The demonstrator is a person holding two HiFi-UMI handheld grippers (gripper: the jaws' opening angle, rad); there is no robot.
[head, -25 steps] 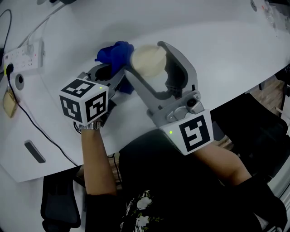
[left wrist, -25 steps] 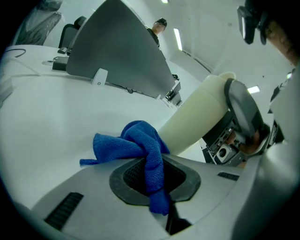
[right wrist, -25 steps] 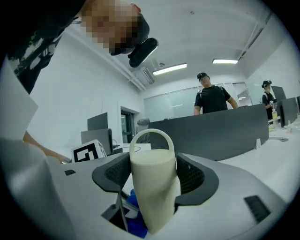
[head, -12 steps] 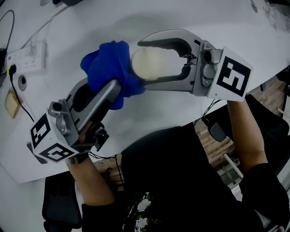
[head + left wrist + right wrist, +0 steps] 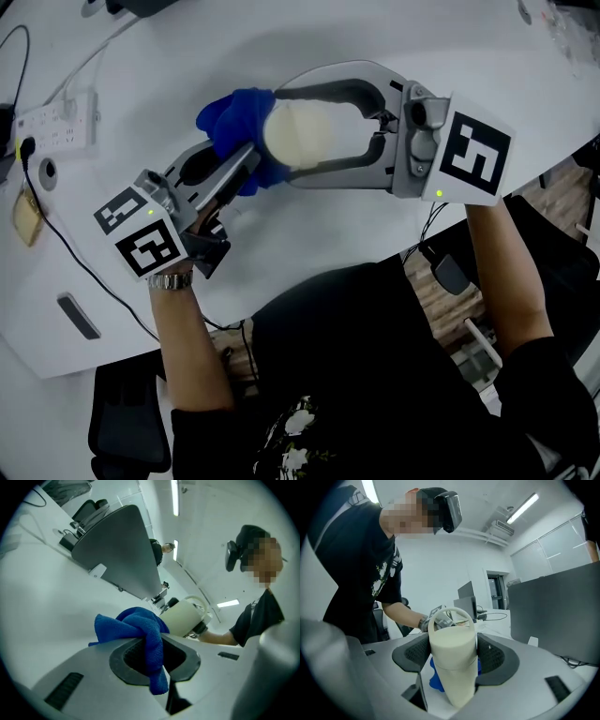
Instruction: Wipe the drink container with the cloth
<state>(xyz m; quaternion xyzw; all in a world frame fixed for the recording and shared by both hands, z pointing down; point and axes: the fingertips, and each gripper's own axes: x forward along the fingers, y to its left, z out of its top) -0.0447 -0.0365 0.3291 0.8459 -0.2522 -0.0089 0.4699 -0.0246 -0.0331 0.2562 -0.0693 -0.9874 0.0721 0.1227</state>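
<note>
A cream drink container [image 5: 298,136] with a loop handle on its lid is held above the white table, lying sideways in the head view. My right gripper [image 5: 309,129] is shut on the container [image 5: 453,660], its jaws pressing both sides. My left gripper [image 5: 246,167] is shut on a blue cloth [image 5: 234,120], which bunches out past the jaws and touches the container's end. In the left gripper view the cloth [image 5: 140,632] hangs between the jaws with the container [image 5: 183,616] just behind it. A bit of cloth [image 5: 436,677] shows under the container in the right gripper view.
A white power strip [image 5: 49,120] with a black cable [image 5: 70,253] lies at the table's left edge. A grey monitor back [image 5: 119,550] stands on the table beyond the cloth. A black chair [image 5: 544,281] sits at the right.
My left gripper has rotated and drawn the cloth in, so it covers less of the container's end than half a second ago. The right gripper with the container has barely shifted.
</note>
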